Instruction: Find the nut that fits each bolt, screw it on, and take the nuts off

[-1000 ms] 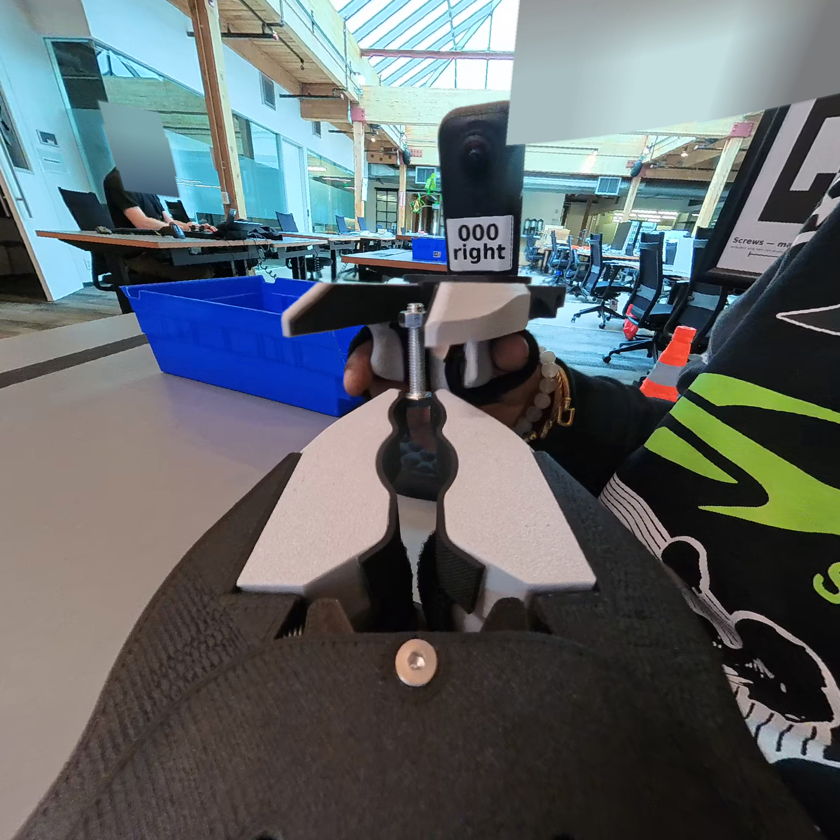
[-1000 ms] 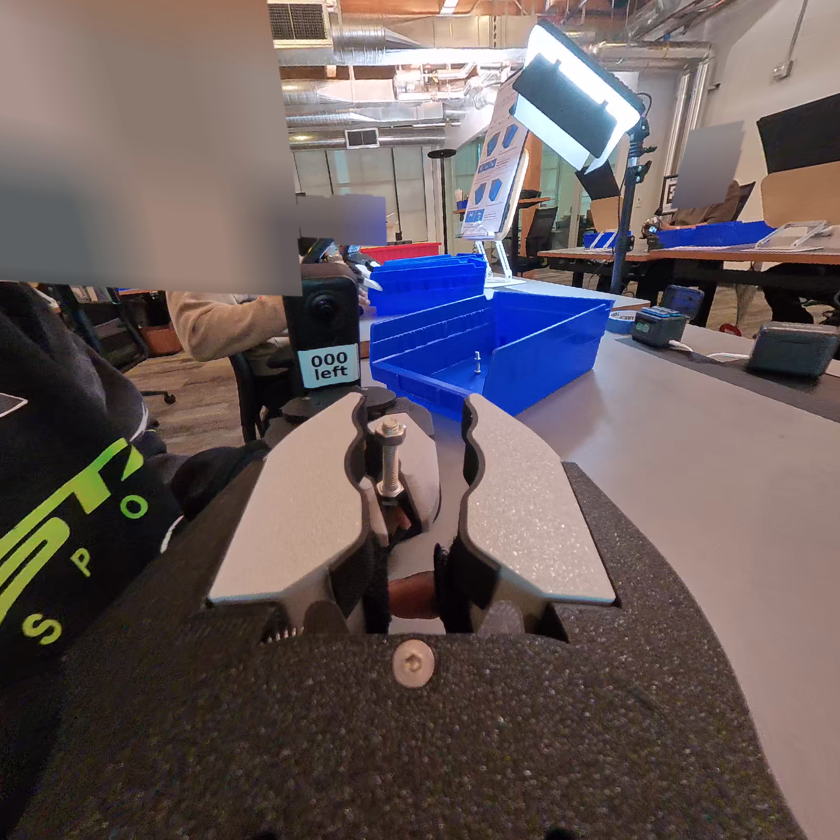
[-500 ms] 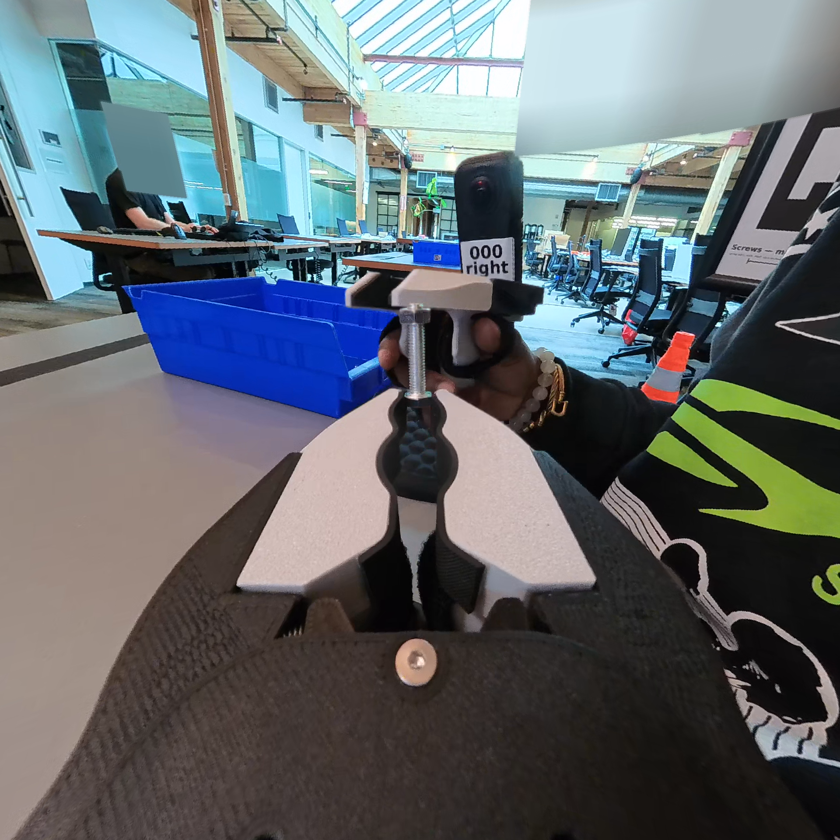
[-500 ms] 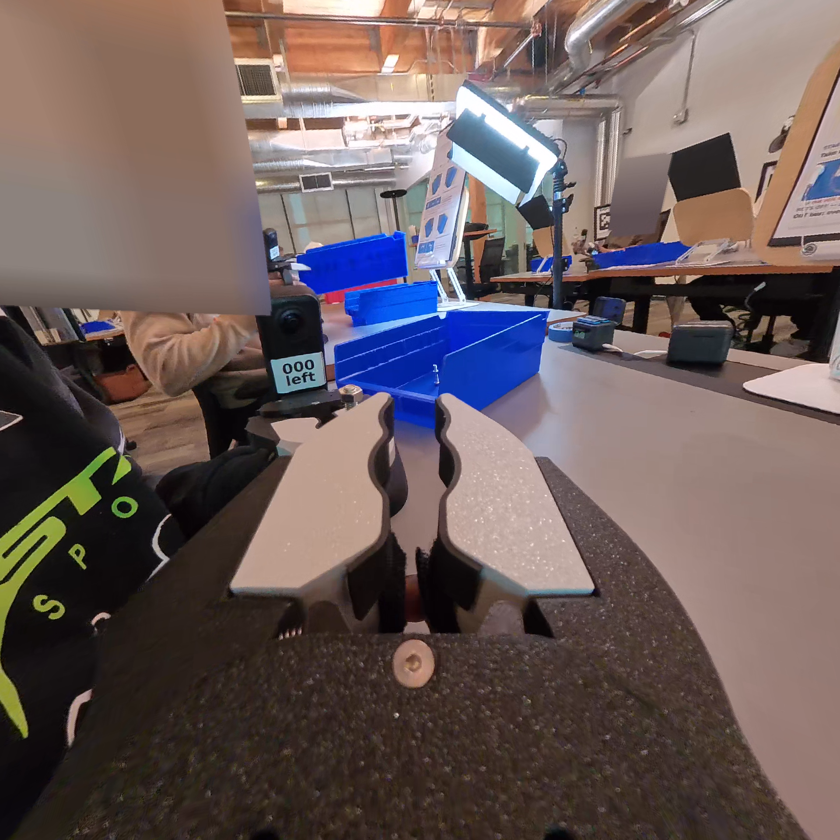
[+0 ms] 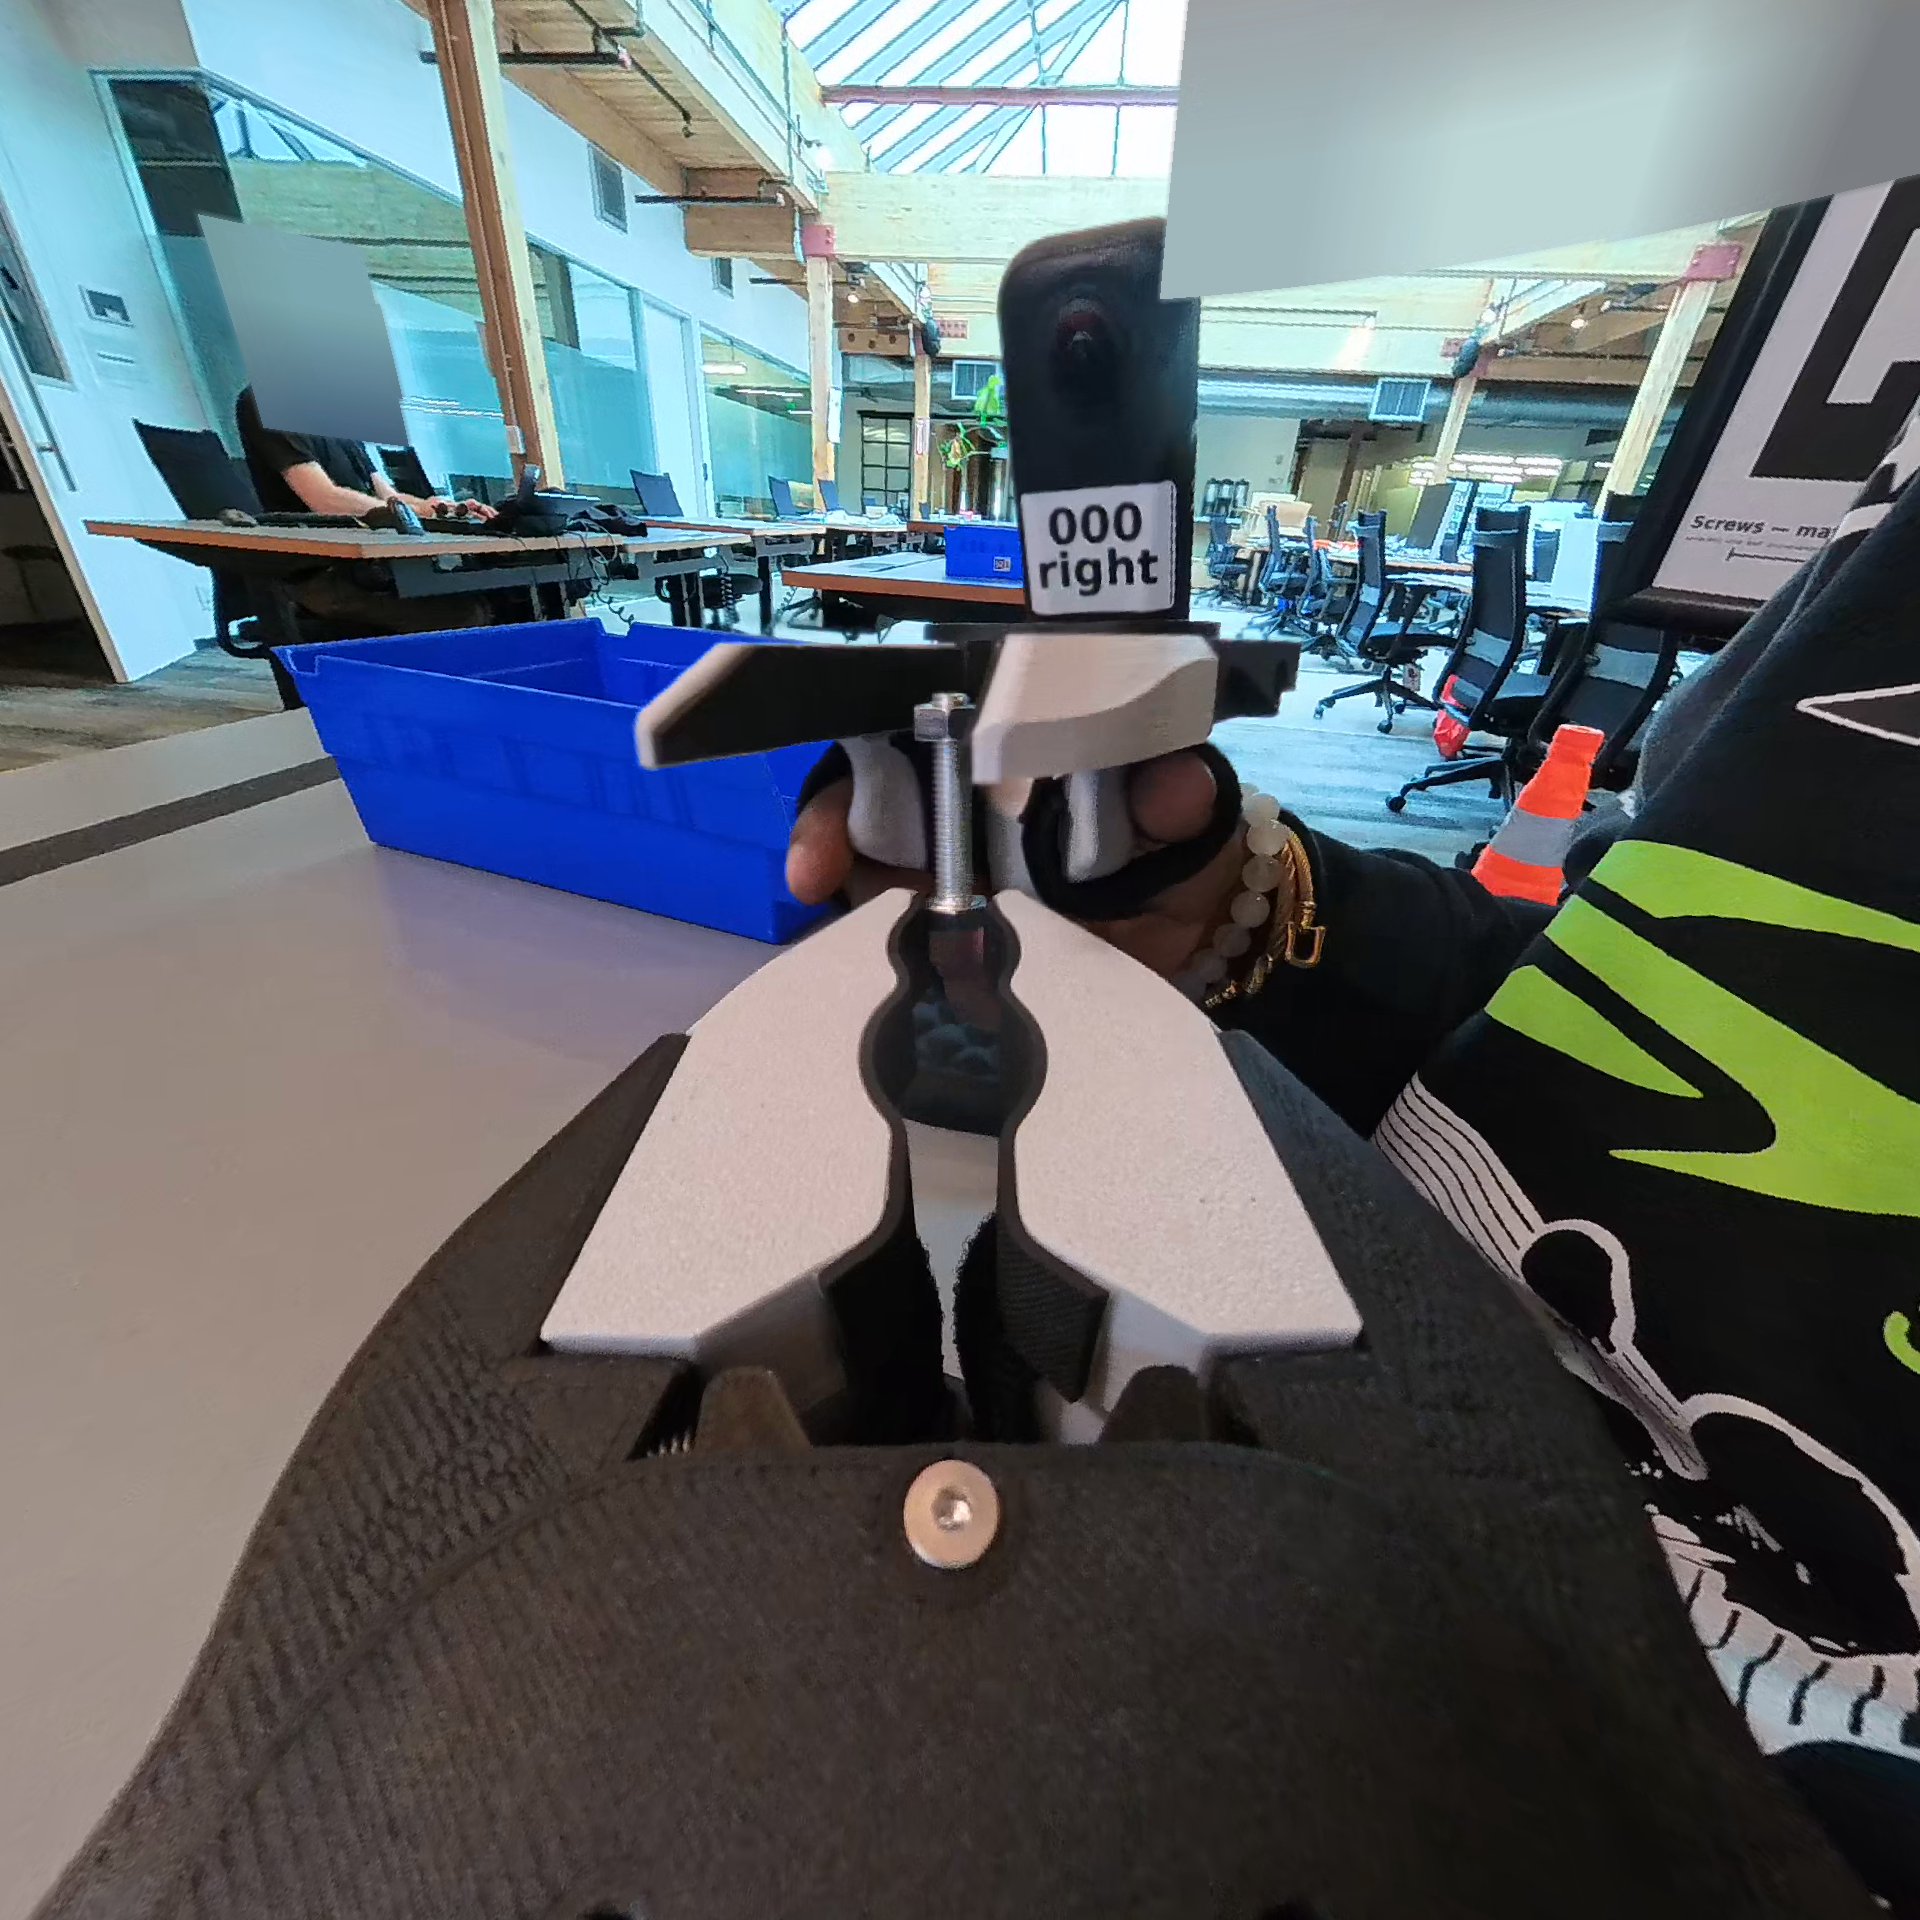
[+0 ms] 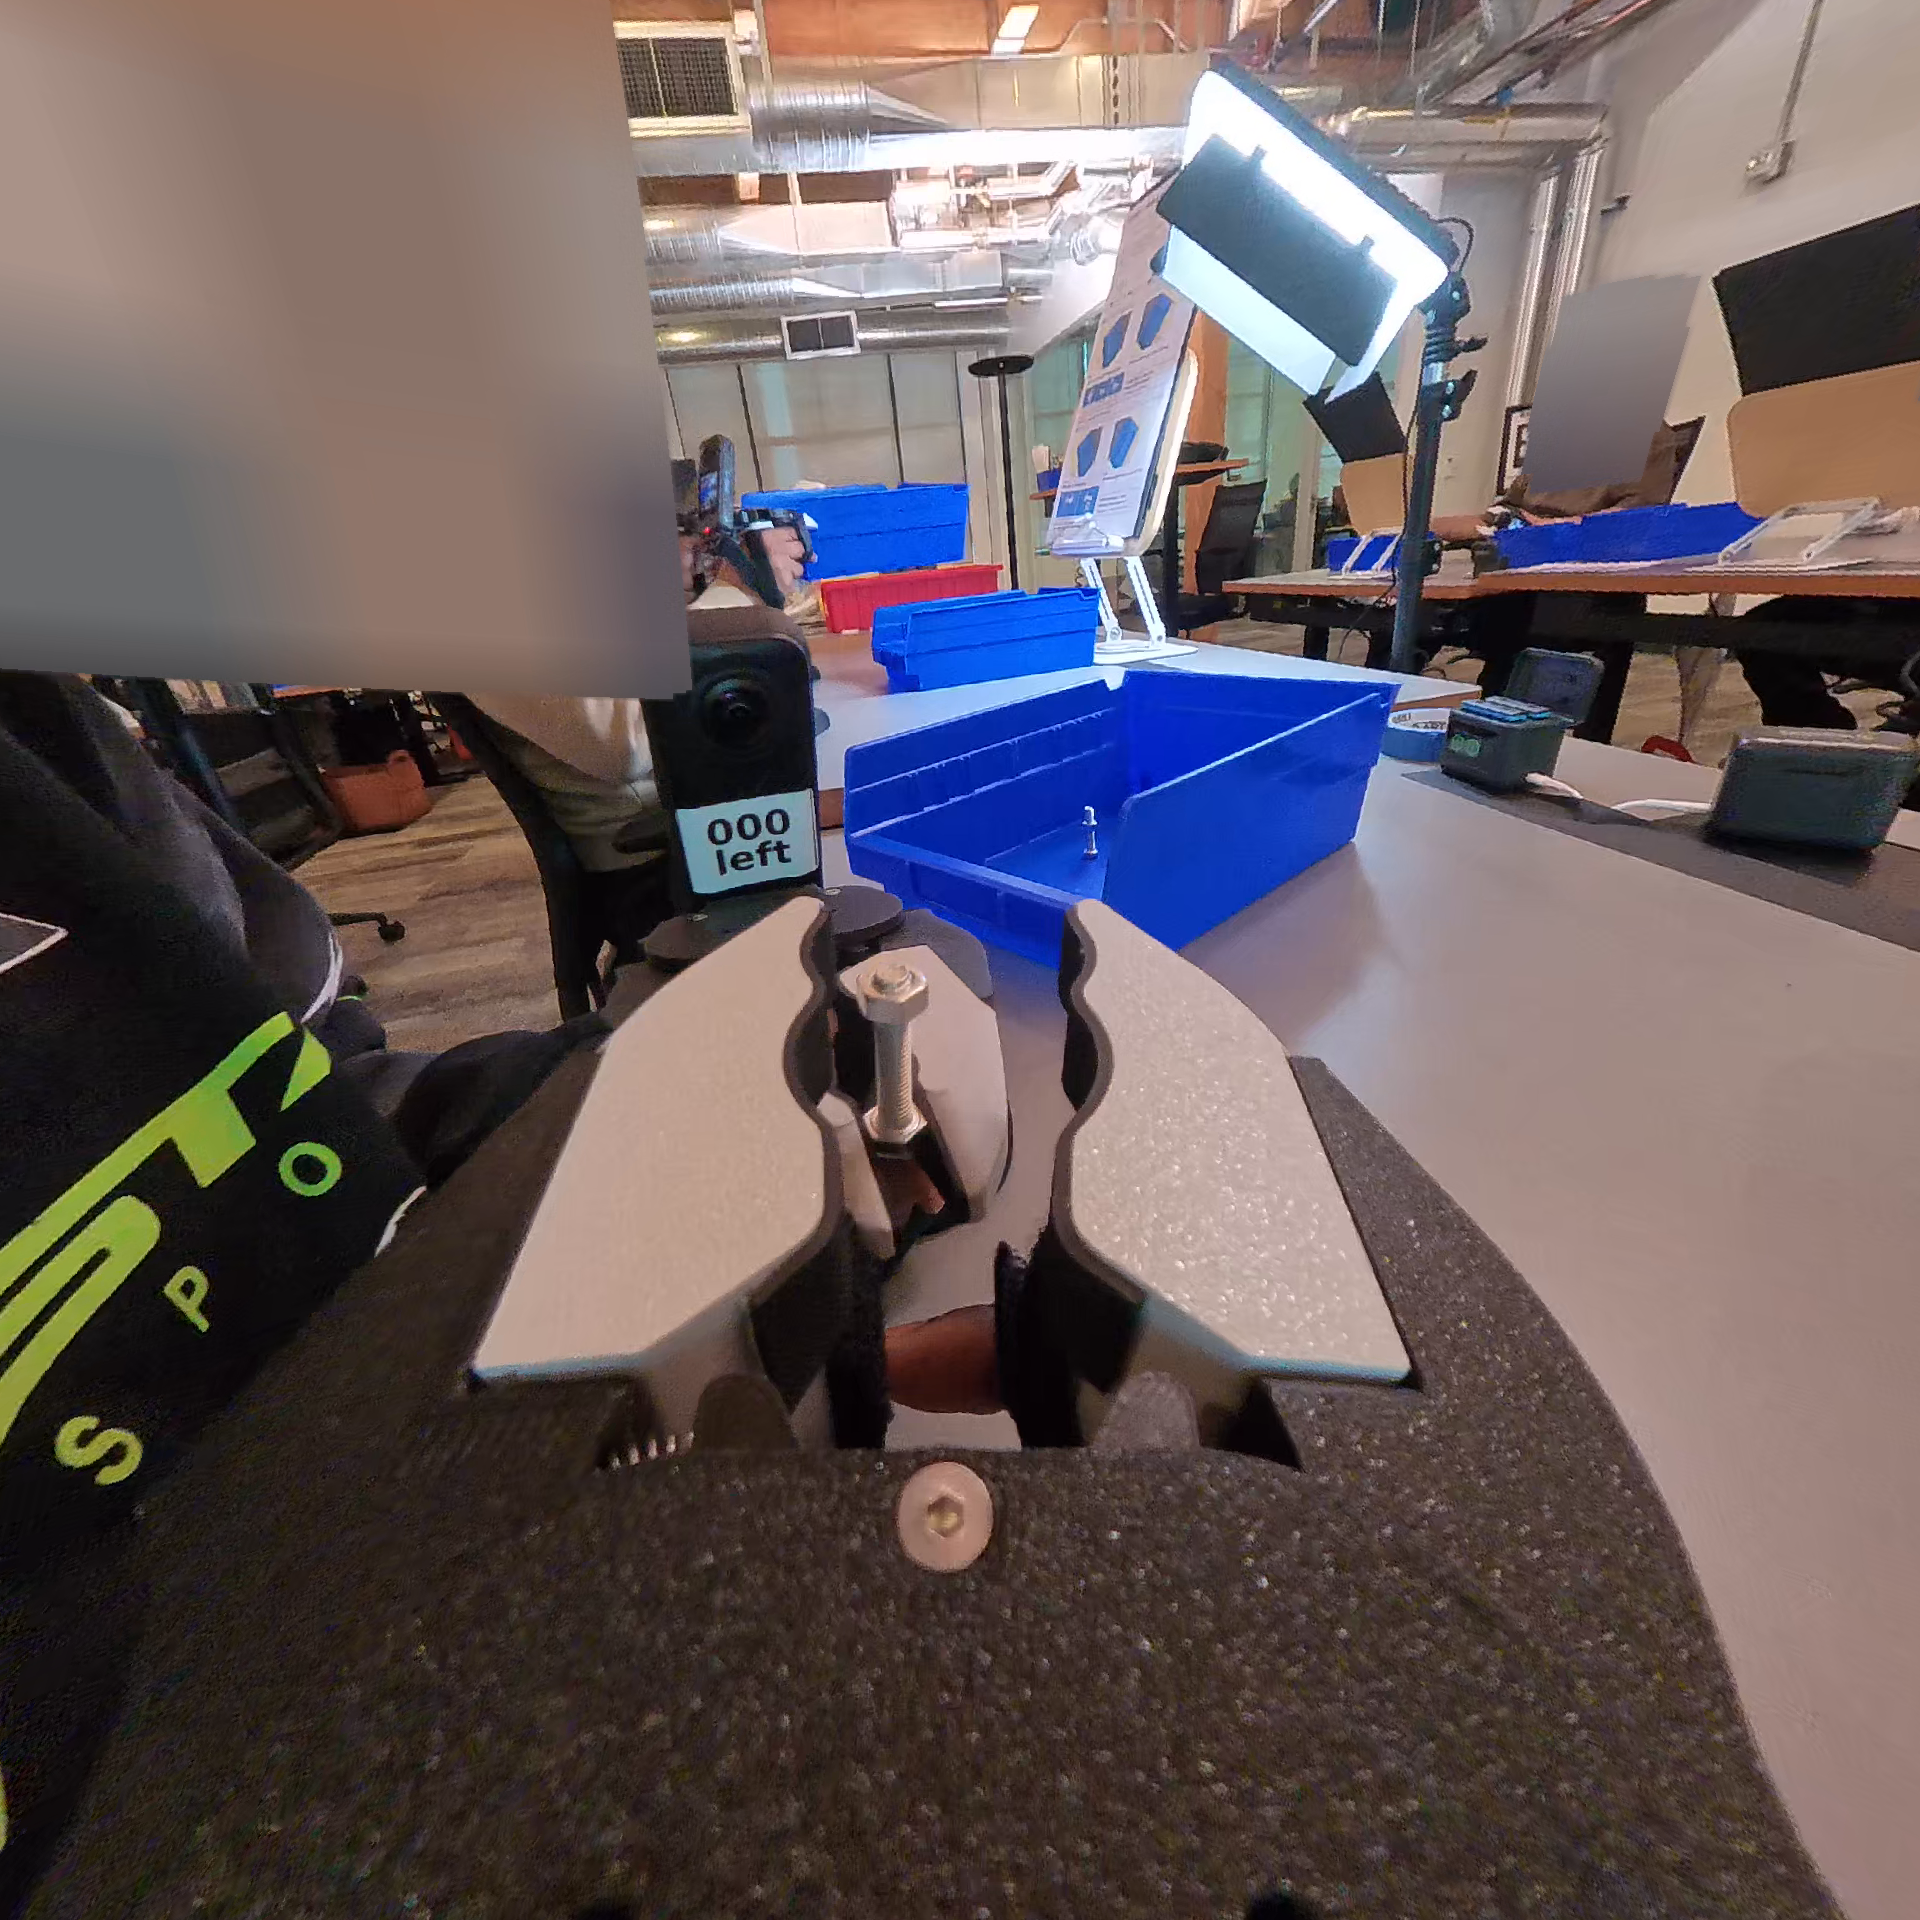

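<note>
Left tool (image 5: 954, 914) pinches a bolt (image 5: 952, 821), right tool (image 6: 940, 987) spread, above grey table (image 5: 260, 1039) in open office.

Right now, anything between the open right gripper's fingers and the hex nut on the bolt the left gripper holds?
Nothing visible. The silver hex nut tops the upright threaded bolt clamped by the left gripper, between the right gripper's spread fingers, nearer the left one. Only air on either side.
</note>
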A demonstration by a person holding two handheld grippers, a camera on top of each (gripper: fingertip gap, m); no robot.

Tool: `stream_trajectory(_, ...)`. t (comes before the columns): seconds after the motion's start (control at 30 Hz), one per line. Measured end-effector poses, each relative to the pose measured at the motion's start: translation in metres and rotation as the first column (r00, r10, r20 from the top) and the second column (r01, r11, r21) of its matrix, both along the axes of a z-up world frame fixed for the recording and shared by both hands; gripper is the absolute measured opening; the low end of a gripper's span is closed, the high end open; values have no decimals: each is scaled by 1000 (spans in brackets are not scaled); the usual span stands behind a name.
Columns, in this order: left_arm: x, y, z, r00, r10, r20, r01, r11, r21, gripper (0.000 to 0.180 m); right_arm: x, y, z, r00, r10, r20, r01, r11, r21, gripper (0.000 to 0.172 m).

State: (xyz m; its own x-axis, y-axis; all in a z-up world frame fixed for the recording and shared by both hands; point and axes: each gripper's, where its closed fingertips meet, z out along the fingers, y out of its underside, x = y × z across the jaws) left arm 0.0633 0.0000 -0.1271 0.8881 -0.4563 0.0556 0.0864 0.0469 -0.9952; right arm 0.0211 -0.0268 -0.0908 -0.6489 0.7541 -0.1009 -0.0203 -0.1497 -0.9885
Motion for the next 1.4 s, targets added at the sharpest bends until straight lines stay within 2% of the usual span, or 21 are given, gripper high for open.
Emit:
stream_trajectory(0.37,-3,-1,4,999,-4,38,3,1000,15,10,11,24,0,999,-54,6,54,998,-26,45)
stream_trajectory(0.4,-3,-2,4,999,-4,41,3,1000,16,10,13,29,-1,998,-68,8,69,997,-29,42)
stream_trajectory(0.43,-3,-2,5,999,-10,42,9,1000,20,10,13,36,-1,995,-97,6,97,995,-37,32)
stream_trajectory(0.53,-3,-2,4,999,-8,40,7,1000,16,10,20,44,3,995,-103,-11,102,993,-67,29)
stream_trajectory(0.97,-1,-1,2,1000,-4,16,4,1000,6,10,2,-2,5,1000,22,-17,-22,1000,14,37)
stream_trajectory(1.33,-2,-1,3,1000,-4,30,4,1000,10,10,12,23,3,999,-40,-17,40,999,4,43)
stream_trajectory(1.4,-2,-1,4,999,-7,35,7,1000,16,10,14,32,2,997,-75,-17,75,997,3,37)
